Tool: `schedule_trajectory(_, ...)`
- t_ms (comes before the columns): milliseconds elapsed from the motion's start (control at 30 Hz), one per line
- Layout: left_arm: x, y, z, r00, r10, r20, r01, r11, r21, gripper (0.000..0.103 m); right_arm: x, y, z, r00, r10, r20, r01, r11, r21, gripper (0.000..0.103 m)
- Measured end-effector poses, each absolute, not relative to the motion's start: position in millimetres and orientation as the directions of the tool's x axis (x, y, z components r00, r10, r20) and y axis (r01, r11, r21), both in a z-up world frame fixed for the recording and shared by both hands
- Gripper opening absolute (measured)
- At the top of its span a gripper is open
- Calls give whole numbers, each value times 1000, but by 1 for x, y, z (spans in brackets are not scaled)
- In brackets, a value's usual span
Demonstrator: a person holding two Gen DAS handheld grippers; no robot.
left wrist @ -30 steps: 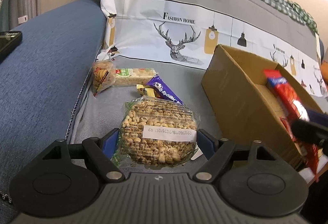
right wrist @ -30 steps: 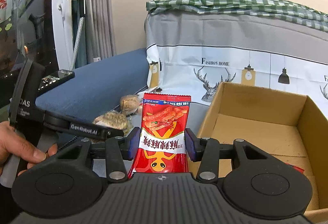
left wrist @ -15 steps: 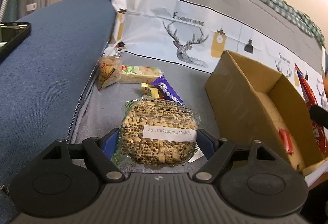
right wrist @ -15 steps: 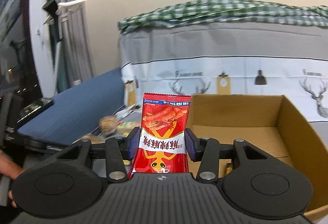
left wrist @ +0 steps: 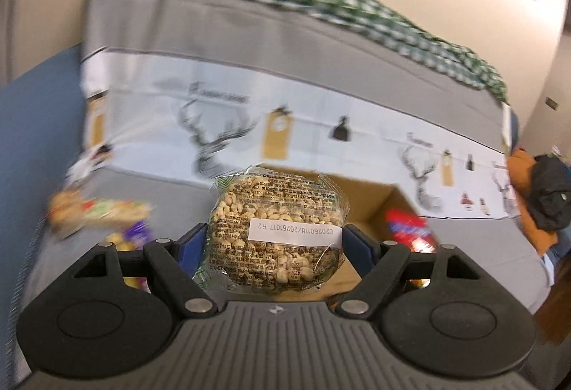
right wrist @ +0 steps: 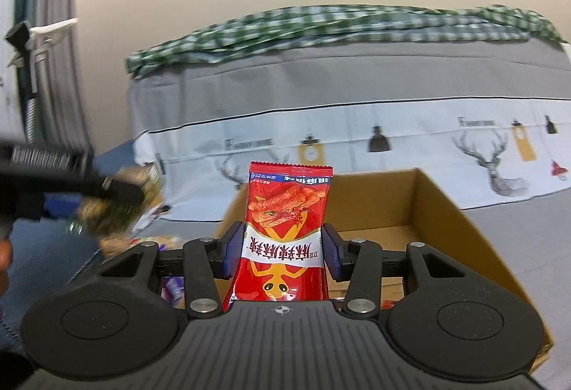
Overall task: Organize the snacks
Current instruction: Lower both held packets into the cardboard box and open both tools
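Note:
My left gripper (left wrist: 276,240) is shut on a clear round pack of puffed grain cake (left wrist: 276,229) with a white label, held in the air in front of the cardboard box (left wrist: 374,197). My right gripper (right wrist: 282,247) is shut on an upright red snack packet (right wrist: 285,233), just before the near rim of the same open cardboard box (right wrist: 428,208). In the right wrist view the left gripper (right wrist: 107,190) shows blurred at the left with its pack. The red packet (left wrist: 410,229) also appears in the left wrist view, over the box.
Loose snacks lie on the grey sofa cover: a green-and-white bar (left wrist: 103,211), a purple wrapper (left wrist: 137,231). A small red item (right wrist: 387,302) lies on the box floor. The sofa back wears a deer-print cover (right wrist: 357,147) and a green checked cloth (right wrist: 321,29). A blue armrest (left wrist: 32,147) is left.
The left gripper lifted the grain cake off the sofa and swung it right toward the box. The right gripper carried the red packet right, closer over the box front.

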State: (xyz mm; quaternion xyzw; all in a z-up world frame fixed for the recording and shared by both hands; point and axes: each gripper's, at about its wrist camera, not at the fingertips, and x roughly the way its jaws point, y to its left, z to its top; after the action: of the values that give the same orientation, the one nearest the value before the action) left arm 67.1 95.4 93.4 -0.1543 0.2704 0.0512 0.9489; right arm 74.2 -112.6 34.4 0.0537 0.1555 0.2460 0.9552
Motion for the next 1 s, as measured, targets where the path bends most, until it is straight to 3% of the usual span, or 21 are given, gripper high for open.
schedule_trajectory(533,135,18,110,851,-63,-521,-68,971,-229,85,100,-147,21,853,404,-332,-331,908,256,48)
schedule_trajectory(633,134,19,111,850,-73,-522,-58,971,-230,90,100,-147,21,852,404,-333,-332,909,252,49)
schedule_trajectory(733,127,22,112,858,-65,-509,-59,973,-223,92,101,-145,20,853,393,-343,-324,915,242,52)
schedule_trajectory(833,116,27,112,875,-51,-482,-52,979,-199,91,99,-143,20,857,381,-347,-315,920,232,62)
schedule_trajectory(1000,82,47,105,902,-24,-431,-29,993,-116,73,96,-140,18,862,368,-349,-313,927,205,63)
